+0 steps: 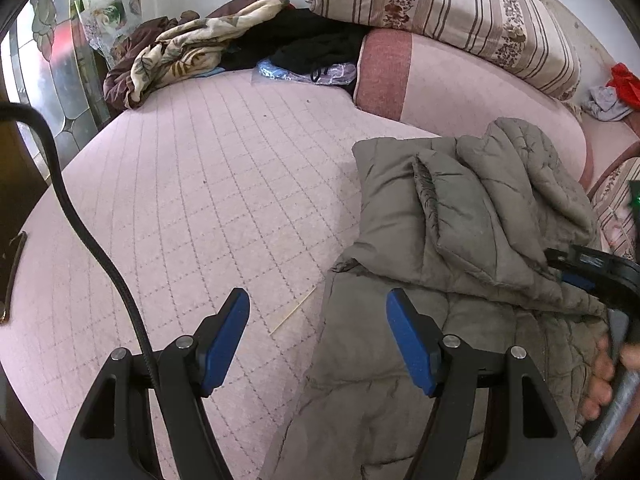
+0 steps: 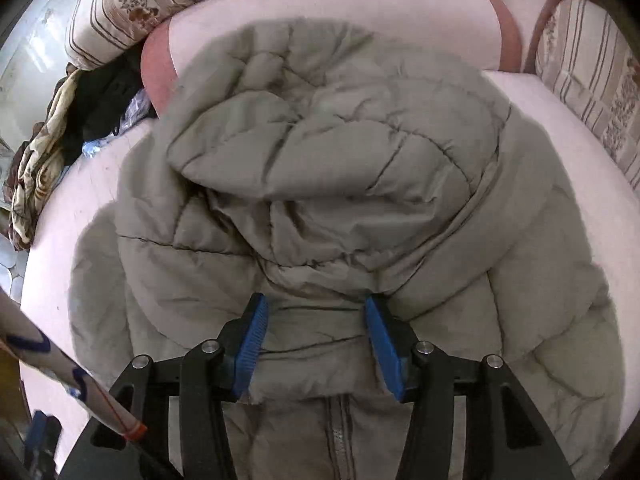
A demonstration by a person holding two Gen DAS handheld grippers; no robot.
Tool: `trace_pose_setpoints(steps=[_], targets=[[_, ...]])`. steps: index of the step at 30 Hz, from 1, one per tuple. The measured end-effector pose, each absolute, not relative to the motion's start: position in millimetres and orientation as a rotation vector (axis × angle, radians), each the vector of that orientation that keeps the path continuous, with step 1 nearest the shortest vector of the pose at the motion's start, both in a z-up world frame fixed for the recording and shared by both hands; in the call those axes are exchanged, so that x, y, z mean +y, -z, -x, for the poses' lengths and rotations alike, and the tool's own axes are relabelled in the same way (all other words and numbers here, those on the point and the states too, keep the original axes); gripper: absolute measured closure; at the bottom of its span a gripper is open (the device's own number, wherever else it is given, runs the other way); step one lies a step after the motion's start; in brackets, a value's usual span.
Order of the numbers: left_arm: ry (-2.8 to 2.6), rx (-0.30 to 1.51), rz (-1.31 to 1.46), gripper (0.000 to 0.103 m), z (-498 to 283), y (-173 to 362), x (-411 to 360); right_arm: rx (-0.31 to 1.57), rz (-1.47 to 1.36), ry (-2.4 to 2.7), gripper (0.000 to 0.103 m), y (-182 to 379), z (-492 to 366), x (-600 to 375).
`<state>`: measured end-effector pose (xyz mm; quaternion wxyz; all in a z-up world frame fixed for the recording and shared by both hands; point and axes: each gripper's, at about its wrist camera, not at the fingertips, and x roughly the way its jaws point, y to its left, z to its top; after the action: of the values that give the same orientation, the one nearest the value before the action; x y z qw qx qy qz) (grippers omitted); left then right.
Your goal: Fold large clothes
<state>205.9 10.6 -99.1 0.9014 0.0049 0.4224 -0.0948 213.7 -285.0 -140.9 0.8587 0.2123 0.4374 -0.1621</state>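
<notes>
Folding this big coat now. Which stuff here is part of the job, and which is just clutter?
Job:
grey puffer jacket
left tongs, open
right tongs, open over jacket

Lying about:
floral blanket heap
black clothes
striped pillow
plastic bag

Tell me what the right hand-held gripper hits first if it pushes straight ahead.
Most likely the grey puffer jacket: the right hand-held gripper stands open right over it, jaws flanking a bunched fold near the zipper. Depth is unclear.

Jacket (image 2: 320, 184) grey-olive, quilted. Bedcover (image 1: 192, 184) pale pink, grid-stitched. Far pillow (image 1: 440, 12) cream, brown stripes, floral bands; gripper pads (image 1: 224, 340) blue.
</notes>
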Motion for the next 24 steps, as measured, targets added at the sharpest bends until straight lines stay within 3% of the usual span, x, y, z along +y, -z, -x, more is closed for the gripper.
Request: trace_pose_setpoints(steps=[7,15,24], targets=[[0.215,0.848,-0.059,0.033,-189.1,97.5,2.0,0.896,-0.493,0.217,0.043,124.2,-103.8,-268.6],[0.260,0.763,-0.138,0.033,-132.9,92.8,-14.2,0.907,-0.359,0.281,0.038,133.9,41.9,-261.0],[0.266,0.753,-0.156,0.033,-44.1,83.1,-1.8,0.861,-0.436,0.290,0.034,154.1,105.0,-280.0]])
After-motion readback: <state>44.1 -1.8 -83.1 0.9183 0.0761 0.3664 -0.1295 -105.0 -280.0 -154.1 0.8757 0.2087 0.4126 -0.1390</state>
